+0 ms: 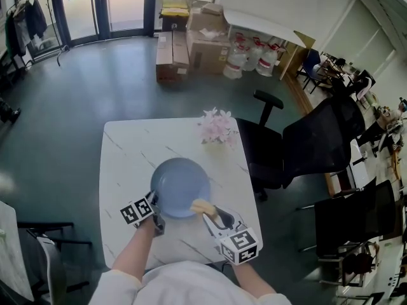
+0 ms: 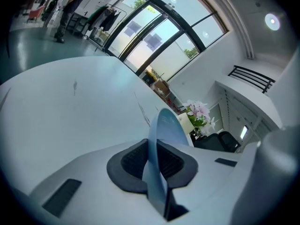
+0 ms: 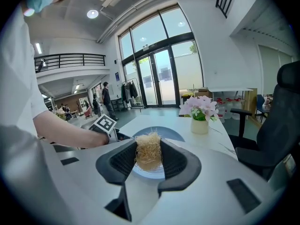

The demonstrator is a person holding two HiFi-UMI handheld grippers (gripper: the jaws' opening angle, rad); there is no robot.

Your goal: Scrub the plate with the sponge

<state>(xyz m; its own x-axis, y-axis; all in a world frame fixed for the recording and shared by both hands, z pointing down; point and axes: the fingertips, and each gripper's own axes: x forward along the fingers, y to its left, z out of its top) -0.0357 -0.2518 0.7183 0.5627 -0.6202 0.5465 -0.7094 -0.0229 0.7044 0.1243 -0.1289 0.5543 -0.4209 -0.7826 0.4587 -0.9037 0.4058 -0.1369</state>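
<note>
Head view: a blue plate (image 1: 180,186) lies on the white table (image 1: 127,151), toward its near edge. The left tool (image 1: 153,207) is at the plate's near-left rim. The right tool (image 1: 210,213) is at the near-right rim, with a straw-coloured sponge (image 1: 203,206) at its tip over the plate's edge. A vase of pink flowers (image 1: 217,128) stands beyond the plate, apart from it, near the table's far edge. A black chair (image 1: 299,145) stands to the right of the table.

In the left gripper view the jaws are clamped on the plate's rim. The thin blue edge runs between the two dark pads (image 2: 133,159), which press on it from both sides.

In the right gripper view the jaws are clamped on the sponge, a fibrous tuft that fills the gap between the pads (image 3: 176,161). The sponge sits over the near part of the plate. Whether it touches the plate cannot be told.
</note>
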